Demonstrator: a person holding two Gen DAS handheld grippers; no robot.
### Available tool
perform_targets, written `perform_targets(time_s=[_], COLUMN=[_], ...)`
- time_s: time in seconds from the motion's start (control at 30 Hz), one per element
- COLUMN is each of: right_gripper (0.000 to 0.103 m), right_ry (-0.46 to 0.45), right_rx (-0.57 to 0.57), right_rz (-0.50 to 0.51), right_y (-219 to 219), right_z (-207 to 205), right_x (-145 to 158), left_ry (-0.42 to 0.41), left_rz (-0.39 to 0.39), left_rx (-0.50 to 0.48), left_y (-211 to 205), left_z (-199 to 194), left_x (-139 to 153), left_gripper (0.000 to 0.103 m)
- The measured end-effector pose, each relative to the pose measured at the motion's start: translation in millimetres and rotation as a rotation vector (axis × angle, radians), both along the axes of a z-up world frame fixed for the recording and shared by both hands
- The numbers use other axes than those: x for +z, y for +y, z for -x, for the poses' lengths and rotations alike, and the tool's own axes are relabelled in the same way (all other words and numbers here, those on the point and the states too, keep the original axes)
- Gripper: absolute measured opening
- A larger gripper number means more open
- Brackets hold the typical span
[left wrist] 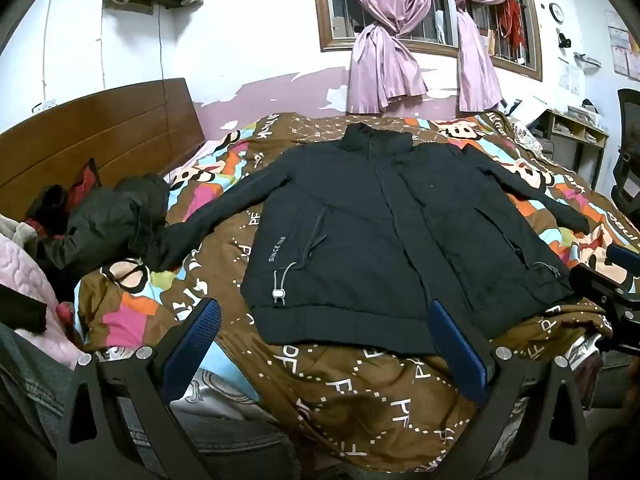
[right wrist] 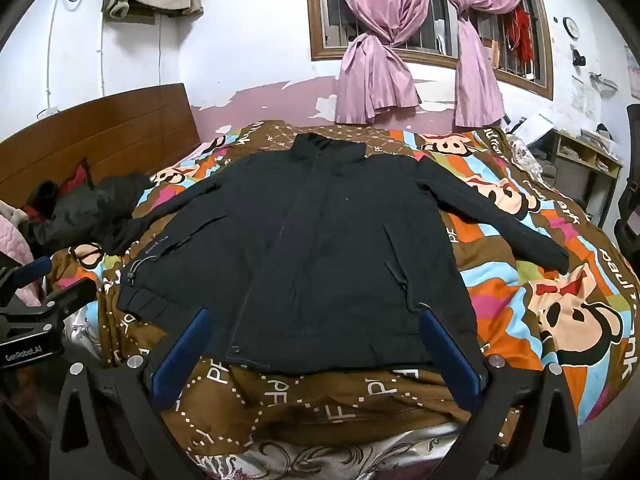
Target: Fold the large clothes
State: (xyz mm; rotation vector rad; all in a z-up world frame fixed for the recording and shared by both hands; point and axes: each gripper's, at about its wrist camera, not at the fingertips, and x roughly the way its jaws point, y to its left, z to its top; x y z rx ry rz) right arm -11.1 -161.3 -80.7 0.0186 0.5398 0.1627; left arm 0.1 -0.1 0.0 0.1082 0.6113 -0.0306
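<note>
A dark navy jacket (left wrist: 380, 232) lies flat and face up on the bed, zipped, collar toward the window, both sleeves spread out to the sides. The same jacket (right wrist: 312, 264) fills the middle of the right wrist view. My left gripper (left wrist: 326, 312) hovers open over the jacket's hem at its left half, blue pads wide apart with nothing between them. My right gripper (right wrist: 316, 320) is open too, just above the hem at the right half. The right gripper (left wrist: 604, 284) shows at the right edge of the left wrist view, and the left gripper (right wrist: 32, 312) at the left edge of the right wrist view.
A colourful cartoon-print quilt (left wrist: 360, 392) covers the bed. A crumpled black garment (left wrist: 108, 220) and other clothes lie at the left by the wooden headboard (left wrist: 100, 136). Pink curtains (right wrist: 376, 72) hang at the window behind. A desk and chair (left wrist: 628, 160) stand at the right.
</note>
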Motion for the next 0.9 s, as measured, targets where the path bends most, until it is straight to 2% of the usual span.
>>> perform_targets(time_s=[0.9], right_gripper=[0.103], right_ry=[0.000], right_rx=[-0.001], right_rz=[0.000], right_y=[0.5], right_z=[0.4], right_x=[0.2], left_ry=[-0.003], left_rz=[-0.001], left_rx=[-0.001], left_y=[-0.1], left_z=[0.1], left_x=[0.1], left_gripper=[0.101])
